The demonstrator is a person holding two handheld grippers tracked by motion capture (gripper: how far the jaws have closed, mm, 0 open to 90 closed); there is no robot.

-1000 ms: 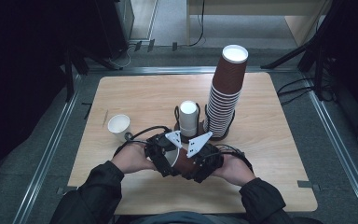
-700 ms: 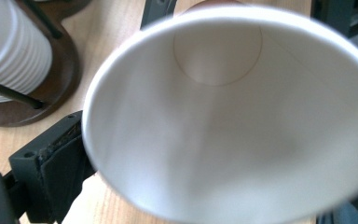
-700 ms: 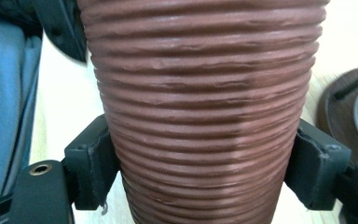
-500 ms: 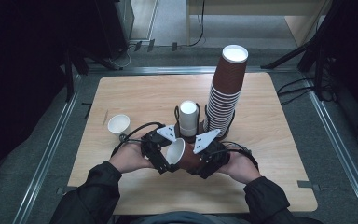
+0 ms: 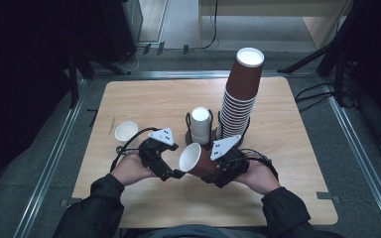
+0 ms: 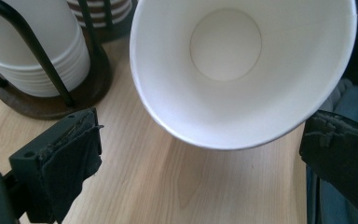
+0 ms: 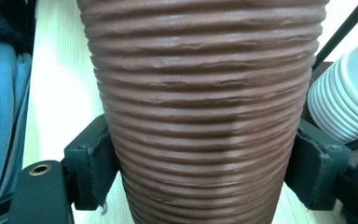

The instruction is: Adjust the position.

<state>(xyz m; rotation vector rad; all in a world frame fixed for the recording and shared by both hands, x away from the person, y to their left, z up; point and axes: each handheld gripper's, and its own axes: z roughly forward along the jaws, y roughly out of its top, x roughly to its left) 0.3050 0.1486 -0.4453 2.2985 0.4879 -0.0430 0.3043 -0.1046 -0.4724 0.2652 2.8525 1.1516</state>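
Right gripper (image 5: 217,171) clamps the brown ribbed cup (image 5: 199,161) by its sides, near the table's (image 5: 287,163) front edge. Cup lies tilted, white mouth facing the left gripper (image 5: 171,171), whose jaws gape empty.

You wear dark long sleeves (image 5: 94,210); your black left gripper (image 5: 171,168) and right gripper (image 5: 213,171) carry grey three-cornered plates, black cables, and frayed cloth-faced pads (image 6: 74,158).

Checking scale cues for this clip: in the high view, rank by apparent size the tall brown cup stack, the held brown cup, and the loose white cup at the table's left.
1. Tall brown cup stack, clearly largest.
2. Held brown cup, gripped by the right gripper; it is lifted nearer the camera, so somewhat flattered.
3. Loose white cup, smallest.
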